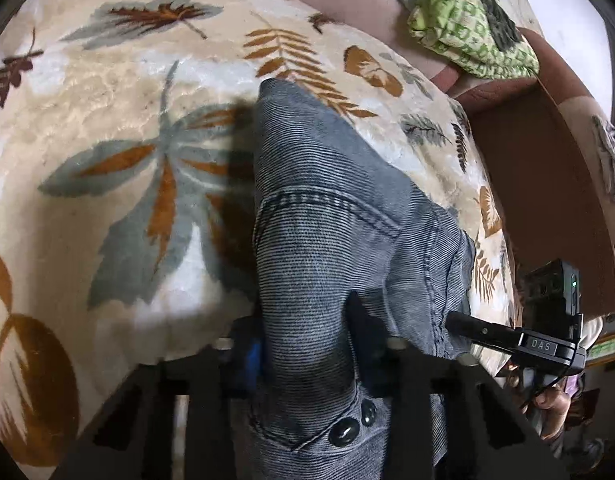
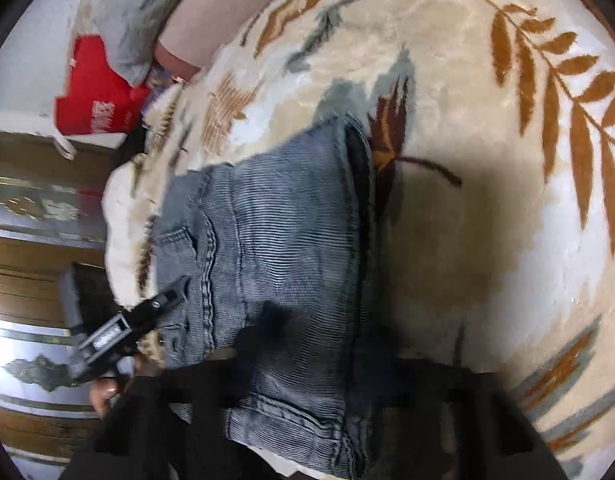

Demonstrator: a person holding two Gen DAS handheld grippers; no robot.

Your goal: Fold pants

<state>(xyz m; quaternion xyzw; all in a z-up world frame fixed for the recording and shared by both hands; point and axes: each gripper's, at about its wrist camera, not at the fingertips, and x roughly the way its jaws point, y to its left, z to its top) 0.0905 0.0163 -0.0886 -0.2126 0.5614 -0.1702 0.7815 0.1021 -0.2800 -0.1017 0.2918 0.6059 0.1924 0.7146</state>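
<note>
Up close, the left gripper (image 1: 307, 356) is clamped on a thick bunch of the pants (image 1: 327, 216), grey-blue ribbed denim that fills the gap between its black fingers (image 1: 365, 344) and spills back over the body of the tool, where two dark buttons (image 1: 347, 430) sit on a seam. From that pinch the cloth runs forward in a long fold and ends in a blunt corner lying on the blanket (image 1: 107, 80).

Off to the left gripper's right, the right gripper (image 1: 463, 322) shows as a black bar nipping the edge of the same pants; white letters on its body read "DAS". In the right wrist view the right gripper (image 2: 307, 364) has denim bunched across its dark fingers, so it is closed on the pants (image 2: 275, 240), with a hemmed edge draped over the tool. The left gripper (image 2: 175, 298) comes in from the side there and bites the seamed edge of the cloth.

Underneath, the cream blanket (image 2: 467, 80) carries brown, rust and grey leaf prints. Beyond its edge lie a green patterned cloth (image 1: 467, 28) and a red bag (image 2: 95, 92) with white lettering too blurred to read, and a carved wooden panel (image 2: 31, 248) stands past the blanket's edge.
</note>
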